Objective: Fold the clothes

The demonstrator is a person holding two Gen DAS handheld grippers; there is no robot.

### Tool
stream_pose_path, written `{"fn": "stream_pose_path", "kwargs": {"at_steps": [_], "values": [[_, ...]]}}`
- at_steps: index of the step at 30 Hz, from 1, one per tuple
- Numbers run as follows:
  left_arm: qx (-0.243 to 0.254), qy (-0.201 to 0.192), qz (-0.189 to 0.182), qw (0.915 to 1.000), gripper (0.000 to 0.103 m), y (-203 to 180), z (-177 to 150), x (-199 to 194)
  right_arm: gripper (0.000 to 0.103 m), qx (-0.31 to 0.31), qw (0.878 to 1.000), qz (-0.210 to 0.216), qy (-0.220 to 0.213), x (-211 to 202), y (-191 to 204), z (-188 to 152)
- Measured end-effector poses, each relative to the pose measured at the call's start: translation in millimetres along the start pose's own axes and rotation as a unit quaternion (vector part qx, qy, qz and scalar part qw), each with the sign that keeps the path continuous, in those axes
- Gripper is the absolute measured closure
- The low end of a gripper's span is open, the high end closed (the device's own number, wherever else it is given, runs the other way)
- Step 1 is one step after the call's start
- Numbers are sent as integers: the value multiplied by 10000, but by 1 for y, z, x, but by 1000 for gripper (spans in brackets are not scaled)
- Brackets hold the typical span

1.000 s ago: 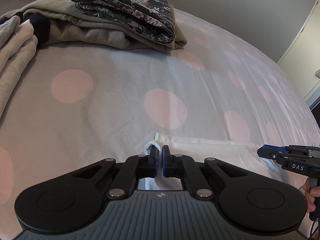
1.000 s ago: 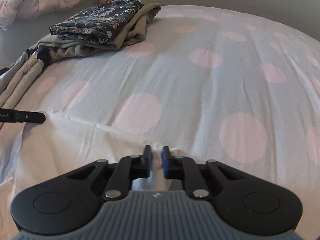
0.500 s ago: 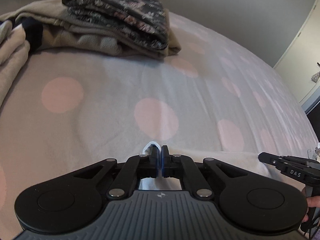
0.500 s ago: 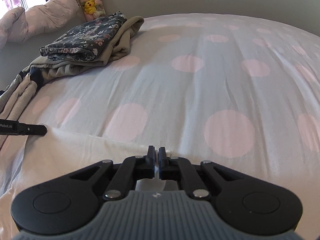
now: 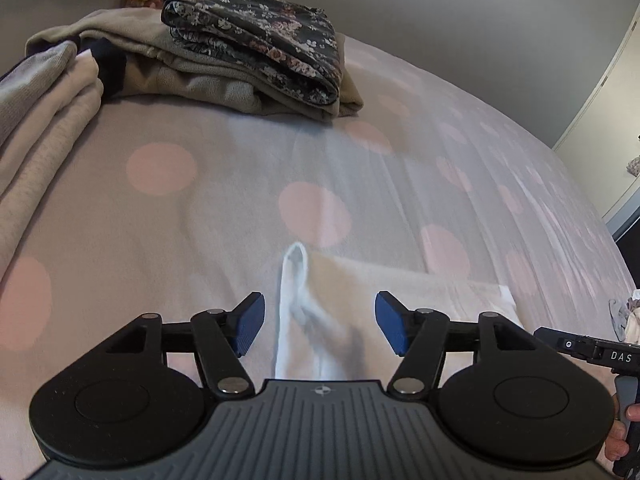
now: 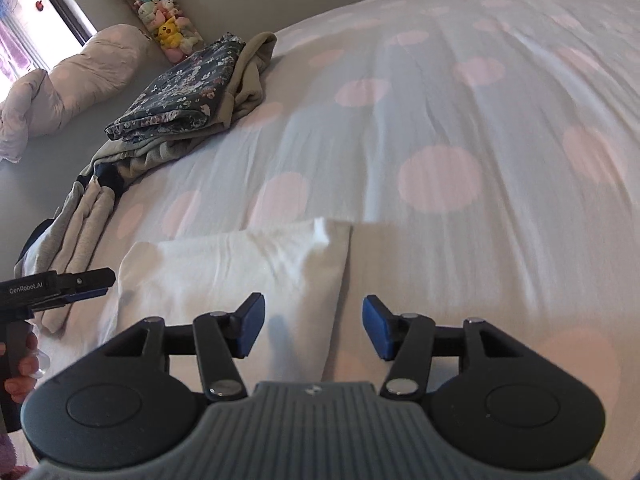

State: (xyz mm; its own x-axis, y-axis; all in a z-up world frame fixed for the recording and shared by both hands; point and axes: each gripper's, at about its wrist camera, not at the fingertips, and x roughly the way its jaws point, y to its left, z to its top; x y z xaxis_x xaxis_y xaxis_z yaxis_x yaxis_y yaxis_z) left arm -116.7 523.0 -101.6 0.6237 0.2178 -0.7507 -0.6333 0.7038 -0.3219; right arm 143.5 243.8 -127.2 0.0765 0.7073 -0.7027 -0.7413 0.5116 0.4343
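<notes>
The left gripper [image 5: 319,323] has its jaws opening, the blue pads [image 5: 249,322] standing apart on either side of a raised corner of the white cloth [image 5: 404,292] without pressing on it. That corner sticks up in a narrow fold between the pads; the rest of the cloth lies flat on the bed, reaching away to the right toward the right gripper [image 5: 588,350], whose black tip enters at the right edge, with a person's fingers [image 5: 624,432] wrapped on its handle below.

The right gripper [image 6: 313,326] is likewise opening, its pads spread and touching nothing. The white cloth [image 6: 236,268] lies below and in front of it as a folded rectangle, its right edge running between the pads. The left gripper [image 6: 90,284] comes in from the left edge, near the cloth's left end, with a hand [image 6: 24,360] on its grip.

The cloth rests on a bedspread [image 6: 480,100] that is pale with pink dots. Farther off, toward the head of the bed, sits a stack of folded clothes [image 5: 224,64]: a dark flowered piece on top of beige ones. A grey towel-like fold [image 5: 44,120] lies along the left side. Plush toys [image 6: 166,28] stand by the wall, with a pillow [image 6: 68,80] beside them.
</notes>
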Motion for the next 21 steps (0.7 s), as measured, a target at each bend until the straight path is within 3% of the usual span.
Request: {"fn": "stream_pose_path", "kwargs": {"at_steps": [5, 9, 16, 21], "values": [[-276, 286, 244, 9989, 43, 6, -25, 2, 45, 286, 9994, 71, 181, 0, -5, -24], [-684, 222, -31, 9974, 42, 17, -47, 4, 45, 374, 9990, 156, 201, -1, -7, -29], [-730, 109, -484, 9961, 42, 21, -43, 21, 45, 564, 9979, 204, 223, 12, -3, -30], [-849, 92, -830, 9929, 55, 28, -38, 34, 45, 462, 9984, 237, 218, 24, 7, -25]]}}
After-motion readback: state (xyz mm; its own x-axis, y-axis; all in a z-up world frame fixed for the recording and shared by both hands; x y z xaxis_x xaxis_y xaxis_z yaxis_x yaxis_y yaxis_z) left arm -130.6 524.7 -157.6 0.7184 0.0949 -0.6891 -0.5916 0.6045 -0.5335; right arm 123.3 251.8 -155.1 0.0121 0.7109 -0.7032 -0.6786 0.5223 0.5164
